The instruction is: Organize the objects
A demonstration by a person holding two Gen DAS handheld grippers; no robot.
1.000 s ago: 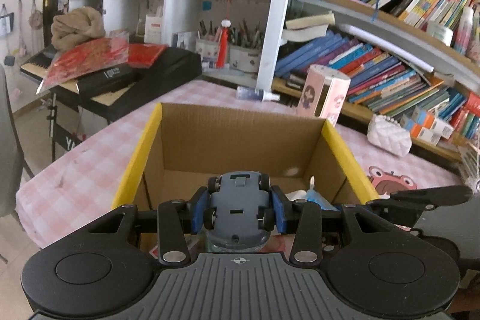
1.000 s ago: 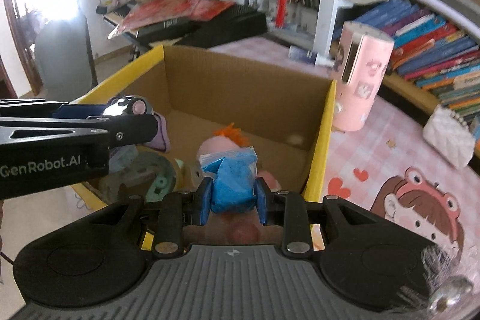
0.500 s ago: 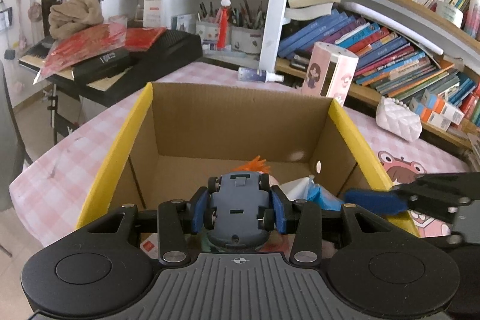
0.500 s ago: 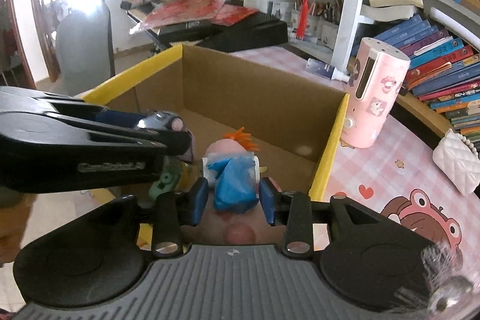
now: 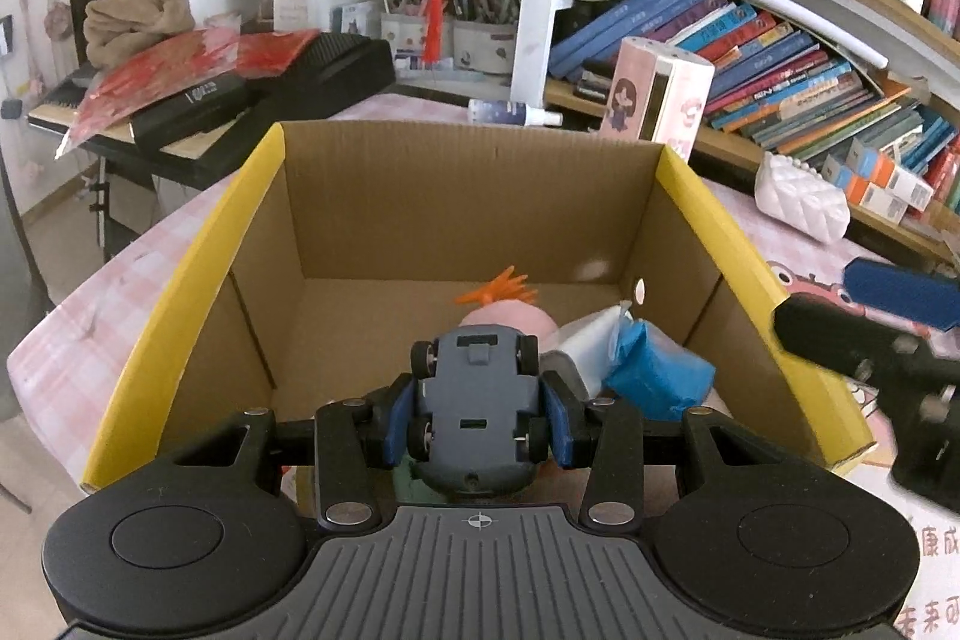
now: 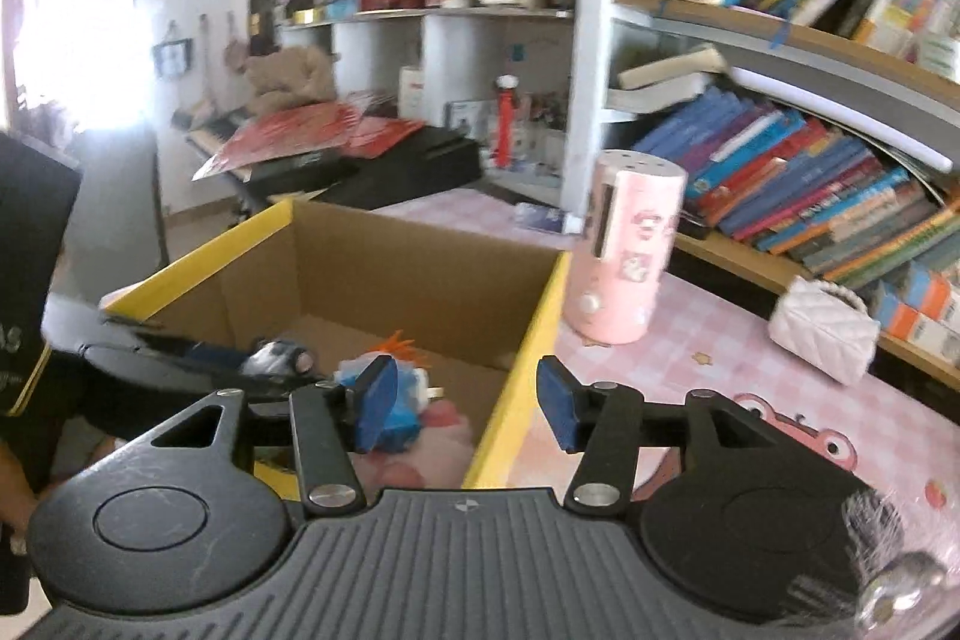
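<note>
My left gripper (image 5: 477, 415) is shut on a grey toy car (image 5: 477, 388), held belly-up over the near end of the yellow-edged cardboard box (image 5: 468, 196). Inside the box lie a blue packet (image 5: 657, 382) and a pink doll with orange hair (image 5: 507, 316). My right gripper (image 6: 468, 400) hovers above the box's right wall (image 6: 528, 358); its jaws are opening and nothing is between them. In the right wrist view the blue packet (image 6: 399, 415) rests in the box behind the left pad. That view also shows the left gripper and the toy car (image 6: 279, 358) at the left.
A pink cartoon-printed cylinder (image 6: 630, 250) stands just right of the box on the pink checked tablecloth (image 6: 720, 352). A white quilted purse (image 6: 822, 334) lies further right. Bookshelves (image 6: 810, 196) run behind, and a black keyboard (image 5: 258, 100) with red papers stands at the back left.
The right gripper let go of the blue packet, which now lies in the box, and drew back to the right over the box's wall. The left gripper sank a little with the car.
</note>
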